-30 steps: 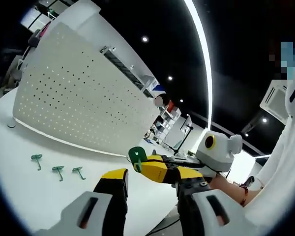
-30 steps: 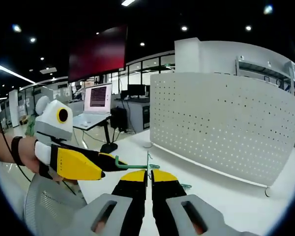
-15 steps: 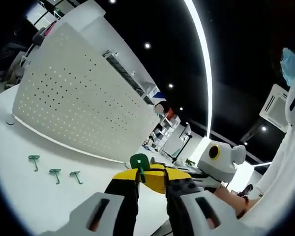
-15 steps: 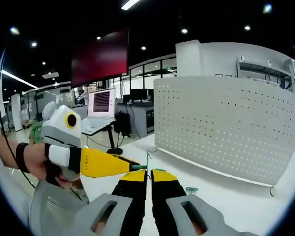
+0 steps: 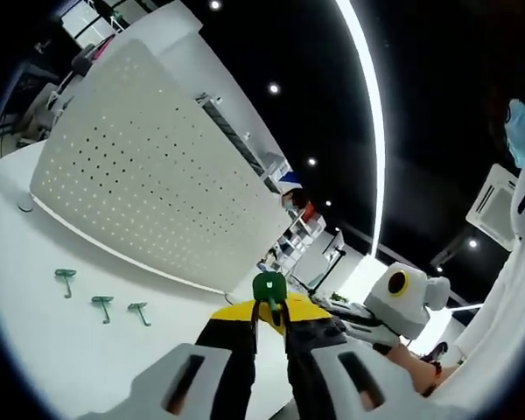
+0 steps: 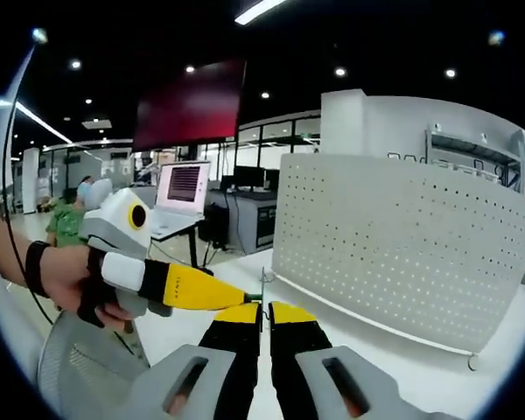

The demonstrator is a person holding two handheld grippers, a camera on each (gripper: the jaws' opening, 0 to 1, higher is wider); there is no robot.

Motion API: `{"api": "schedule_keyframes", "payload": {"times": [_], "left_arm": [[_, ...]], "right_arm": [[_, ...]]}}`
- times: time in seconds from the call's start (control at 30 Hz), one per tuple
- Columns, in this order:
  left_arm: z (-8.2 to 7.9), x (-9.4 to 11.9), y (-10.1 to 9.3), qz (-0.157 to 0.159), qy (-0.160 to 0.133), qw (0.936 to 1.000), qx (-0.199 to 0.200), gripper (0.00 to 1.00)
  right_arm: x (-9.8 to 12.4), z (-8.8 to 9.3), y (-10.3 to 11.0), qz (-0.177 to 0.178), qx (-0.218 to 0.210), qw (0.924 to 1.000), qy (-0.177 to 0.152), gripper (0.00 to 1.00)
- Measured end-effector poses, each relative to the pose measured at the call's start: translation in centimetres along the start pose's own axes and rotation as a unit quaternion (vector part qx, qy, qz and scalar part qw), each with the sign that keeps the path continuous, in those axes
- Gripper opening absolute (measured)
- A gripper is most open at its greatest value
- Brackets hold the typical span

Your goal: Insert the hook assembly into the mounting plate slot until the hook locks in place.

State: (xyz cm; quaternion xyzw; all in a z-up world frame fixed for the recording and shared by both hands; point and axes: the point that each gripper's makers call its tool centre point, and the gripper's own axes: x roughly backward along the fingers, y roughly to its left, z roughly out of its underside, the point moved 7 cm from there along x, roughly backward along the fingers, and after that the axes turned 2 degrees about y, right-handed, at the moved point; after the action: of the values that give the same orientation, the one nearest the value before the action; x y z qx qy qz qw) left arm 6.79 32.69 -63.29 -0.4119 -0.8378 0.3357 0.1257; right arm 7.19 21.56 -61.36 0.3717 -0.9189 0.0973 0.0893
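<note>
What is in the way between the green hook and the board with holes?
Nothing visible. The hook is pinched at the gripper tips, and bare white table lies between it and the pegboard. Three spare hooks lie off to one side.

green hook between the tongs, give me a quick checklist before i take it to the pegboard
1. Left tongs closed on the green hook: ok.
2. Right tongs state: jaws together at the hook's thin stem, ok; whether they truly clamp it, cannot tell.
3. White pegboard standing upright on the white table: ok.
4. Path to the pegboard: nothing between it and the hook in the right gripper view, ok.
5. Three spare green hooks lie apart on the table in front of the pegboard: ok.
6. Hook aligned with a hole: not ok, held well away.
</note>
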Motion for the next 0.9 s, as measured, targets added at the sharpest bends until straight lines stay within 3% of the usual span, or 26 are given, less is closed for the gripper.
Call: {"api": "schedule_keyframes", "payload": {"times": [0.27, 0.9], "left_arm": [[0.37, 0.19, 0.03, 0.002, 0.003, 0.9999, 0.01, 0.06], [0.63, 0.13, 0.4, -0.007, 0.018, 0.9998, 0.009, 0.04]], "right_arm": [[-0.13, 0.39, 0.23, -0.01, 0.015, 0.9998, 0.007, 0.01], [-0.26, 0.81, 0.18, -0.004, 0.017, 0.9998, 0.011, 0.02]]}}
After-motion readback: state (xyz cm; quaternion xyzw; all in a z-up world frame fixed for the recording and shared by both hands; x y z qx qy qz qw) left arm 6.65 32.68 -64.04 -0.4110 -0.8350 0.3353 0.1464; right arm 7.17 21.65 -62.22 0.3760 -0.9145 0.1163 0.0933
